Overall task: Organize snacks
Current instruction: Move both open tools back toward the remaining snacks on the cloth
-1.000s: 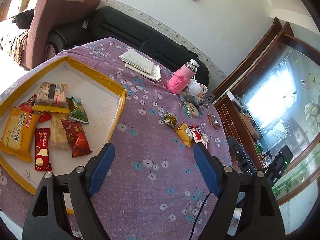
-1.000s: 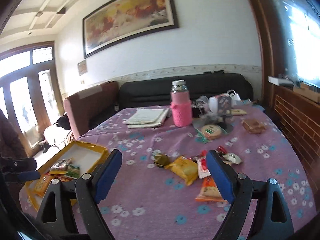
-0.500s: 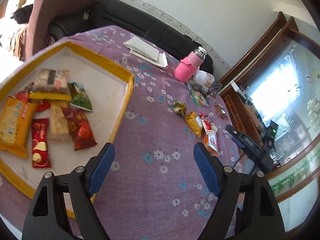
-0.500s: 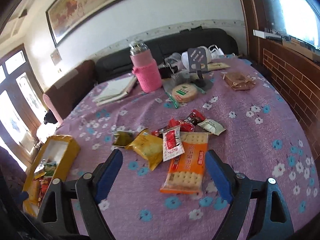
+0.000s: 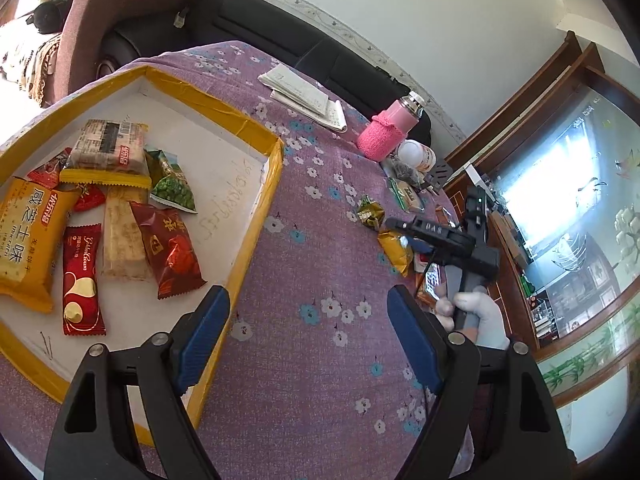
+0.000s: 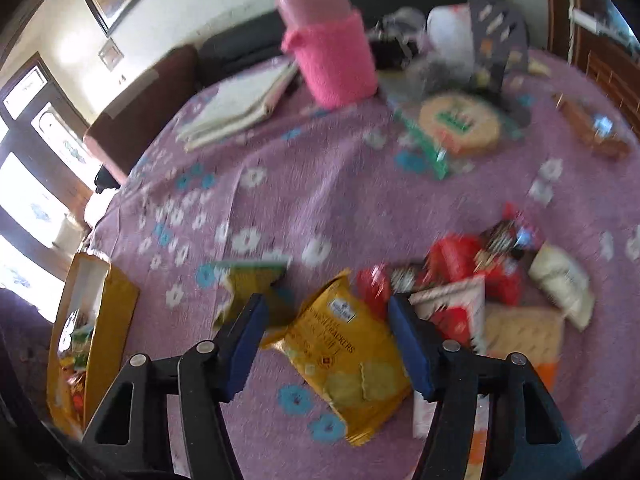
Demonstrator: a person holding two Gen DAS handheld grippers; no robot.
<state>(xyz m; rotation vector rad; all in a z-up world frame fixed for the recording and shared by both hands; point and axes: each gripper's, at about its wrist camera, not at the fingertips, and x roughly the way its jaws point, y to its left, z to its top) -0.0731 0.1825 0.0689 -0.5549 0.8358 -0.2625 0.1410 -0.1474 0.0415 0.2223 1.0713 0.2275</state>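
cracker bag (image 6: pixel 344 356): crinkly yellow foil, betw. fingers of right hand-held gripper (image 6: pixel 328 344), spread wide
left hand-held gripper (image 5: pixel 308 340): spread wide, empty, over counter (image 5: pixel 312 264)

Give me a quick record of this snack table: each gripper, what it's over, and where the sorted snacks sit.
left gripper: open, empty, over the purple tablecloth beside the tray
right gripper: open, straddling the yellow cracker bag, not closed on it
tray: yellow-rimmed, holds several snack packets
loose snacks: red packets right of the cracker bag
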